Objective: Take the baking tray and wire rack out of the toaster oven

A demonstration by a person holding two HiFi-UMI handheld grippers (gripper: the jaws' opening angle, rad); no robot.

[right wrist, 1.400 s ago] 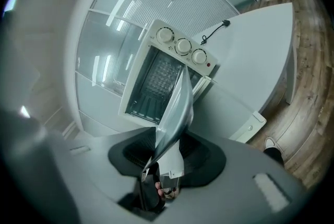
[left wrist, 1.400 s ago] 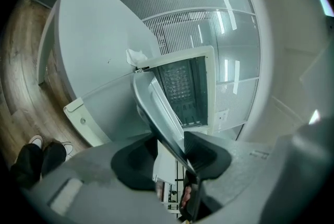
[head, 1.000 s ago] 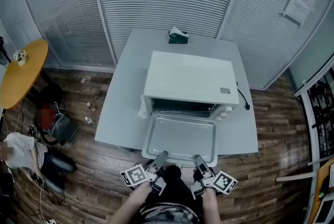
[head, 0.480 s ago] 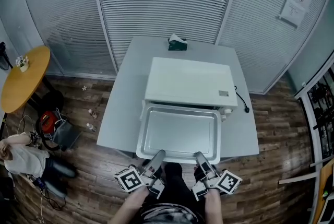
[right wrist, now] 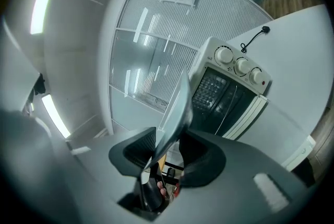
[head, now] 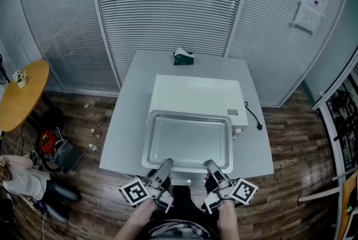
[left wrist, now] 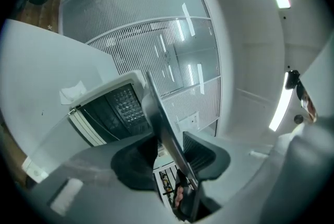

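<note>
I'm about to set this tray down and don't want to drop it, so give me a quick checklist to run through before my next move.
1. Left gripper fingers clamped on the baking tray rim: ok.
2. Right gripper fingers clamped on the same rim: ok.
3. Tray out of the toaster oven: ok.
4. Tray empty, nothing to slide off: ok.
5. Bare table beside the oven for setting down: ok.
6. Wire rack inside the oven: cannot tell.
</note>
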